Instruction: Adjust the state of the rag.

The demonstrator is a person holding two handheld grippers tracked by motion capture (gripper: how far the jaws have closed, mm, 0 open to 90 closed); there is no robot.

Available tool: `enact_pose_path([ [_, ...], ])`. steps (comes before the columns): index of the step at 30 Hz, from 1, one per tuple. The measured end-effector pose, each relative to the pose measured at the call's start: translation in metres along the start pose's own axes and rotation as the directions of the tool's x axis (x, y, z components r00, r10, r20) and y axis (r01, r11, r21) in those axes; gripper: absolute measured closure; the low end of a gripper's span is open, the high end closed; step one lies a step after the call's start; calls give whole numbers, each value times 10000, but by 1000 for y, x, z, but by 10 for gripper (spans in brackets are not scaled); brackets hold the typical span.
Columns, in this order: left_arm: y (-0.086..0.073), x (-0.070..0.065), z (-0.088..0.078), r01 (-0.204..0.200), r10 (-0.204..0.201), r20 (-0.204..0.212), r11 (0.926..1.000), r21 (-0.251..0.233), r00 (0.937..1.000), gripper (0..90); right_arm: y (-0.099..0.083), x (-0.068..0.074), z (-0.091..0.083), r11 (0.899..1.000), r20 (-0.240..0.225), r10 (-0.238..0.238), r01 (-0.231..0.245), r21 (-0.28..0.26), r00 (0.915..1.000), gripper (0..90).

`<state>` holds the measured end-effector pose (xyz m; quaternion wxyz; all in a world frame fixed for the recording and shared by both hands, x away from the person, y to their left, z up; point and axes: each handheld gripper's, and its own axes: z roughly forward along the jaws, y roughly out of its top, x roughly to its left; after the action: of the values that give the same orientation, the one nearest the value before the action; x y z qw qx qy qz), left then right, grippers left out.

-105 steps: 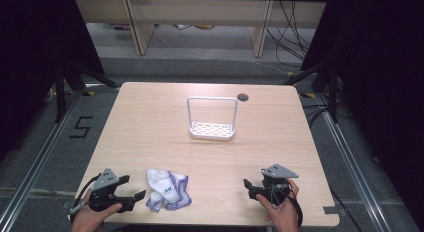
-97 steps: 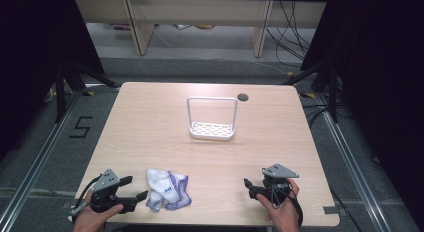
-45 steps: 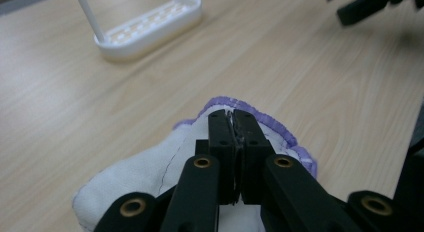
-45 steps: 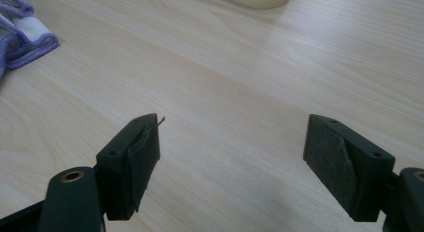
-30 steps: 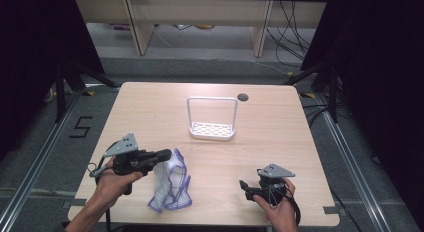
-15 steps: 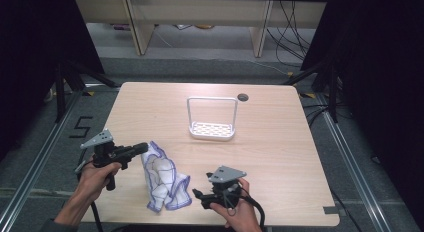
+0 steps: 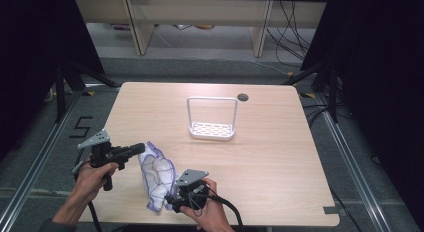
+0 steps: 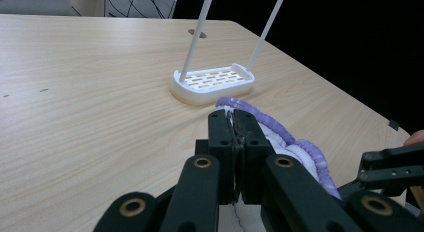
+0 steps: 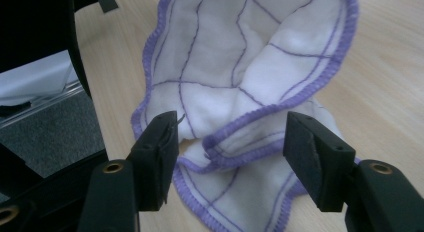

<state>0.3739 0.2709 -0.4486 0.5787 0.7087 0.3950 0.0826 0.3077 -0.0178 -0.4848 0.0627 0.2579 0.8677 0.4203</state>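
My left tool (image 7: 134, 150) is clenched on one purple-stitched edge of the white cloth with purple lines (image 7: 157, 174), lifting that end while the rest hangs down to the pale wooden desk (image 7: 280, 157) near its front edge. My right tool (image 9: 232, 142) has its jaws apart on either side of the cloth's lower folds; they have just been closing but are not yet pressing it. The white wire-handled plastic rack (image 7: 212, 119) stands well apart, farther back on the desk.
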Motion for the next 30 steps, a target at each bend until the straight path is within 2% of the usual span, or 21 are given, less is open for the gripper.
enact_pose_path([
  [2, 0, 0, 0, -8, 8, -37, 10000, 39, 10000, 869, 1, 1, 8, 9996, 193, -74, 69, 264, 9998, 446],
  [3, 0, 0, 0, 2, -2, -49, 10000, 42, 10000, 869, 1, 1, 12, 9994, 292, -272, 266, 224, 9992, 487],
  [5, 0, 1, -1, -9, 9, -40, 10000, 30, 10000, 869, 1, -1, 15, 9989, 497, -357, 342, 307, 9981, 615],
  [8, 0, 1, -2, -15, 15, 13, 10000, 41, 10000, 869, 3, -8, 12, 9982, 377, -599, 599, 30, 9975, 802],
  [10, 0, 1, -2, 33, -33, 88, 10000, -11, 10000, 869, 5, -11, 5, 9964, 412, -788, 799, -266, 9960, 865],
  [11, 0, 0, -2, 50, -49, 147, 10000, -9, 9999, 869, 7, -15, -2, 9948, 441, -938, 954, -361, 9946, 878],
  [12, 1, -1, -3, 81, -80, 260, 10000, -20, 9996, 870, 8, -15, -6, 9957, 444, -785, 805, -456, 9959, 884],
  [14, 3, -4, -4, 42, -39, 353, 10000, -72, 9994, 870, 13, -23, -22, 9923, 549, -1035, 1069, -623, 9931, 889],
  [15, 4, -5, -4, 23, -17, 480, 9999, -111, 9988, 870, 14, -25, -29, 9936, 584, -883, 921, -659, 9944, 890],
  [17, 7, -10, -3, -18, 30, 673, 9998, -188, 9977, 870, 16, -32, -45, 9889, 804, -1120, 1191, -890, 9904, 891],
  [19, 8, -12, -2, -53, 63, 729, 9999, -149, 9973, 870, 16, -38, -58, 9880, 977, -998, 1103, -1082, 9902, 892],
  [20, 11, -19, 4, -204, 215, 939, 9997, -128, 9953, 871, 15, -44, -70, 9872, 1089, -977, 1102, -1152, 9892, 893],
  [22, 14, -25, 14, -359, 363, 1183, 9993, -52, 9923, 870, 15, -48, -81, 9864, 1143, -793, 946, -1346, 9903, 893],
  [23, 15, -27, 18, -423, 421, 1290, 9991, -9, 9908, 870, 14, -51, -91, 9890, 1026, -530, 664, -1320, 9933, 893],
  [24, 17, -31, 23, -542, 526, 1316, 9985, 84, 9899, 871, 14, -53, -96, 9882, 1120, -484, 639, -1391, 9925, 893],
  [26, 20, -35, 37, -743, 702, 1359, 9969, 258, 9882, 871, 14, -59, -110, 9907, 1341, -464, 629, -1208, 9899, 893],
  [27, 22, -35, 44, -823, 767, 1375, 9960, 352, 9875, 871, 14, -64, -115, 9906, 1601, -364, 568, -1247, 9864, 893],
  [29, 22, -32, 59, -754, 676, 1340, 9957, 544, 9887, 870, 13, -74, -119, 9937, 1639, -262, 437, -1036, 9861, 893],
  [30, 22, -29, 67, -777, 691, 1219, 9947, 669, 9901, 871, 11, -81, -120, 9956, 1701, 58, 103, -933, 9854, 893],
])
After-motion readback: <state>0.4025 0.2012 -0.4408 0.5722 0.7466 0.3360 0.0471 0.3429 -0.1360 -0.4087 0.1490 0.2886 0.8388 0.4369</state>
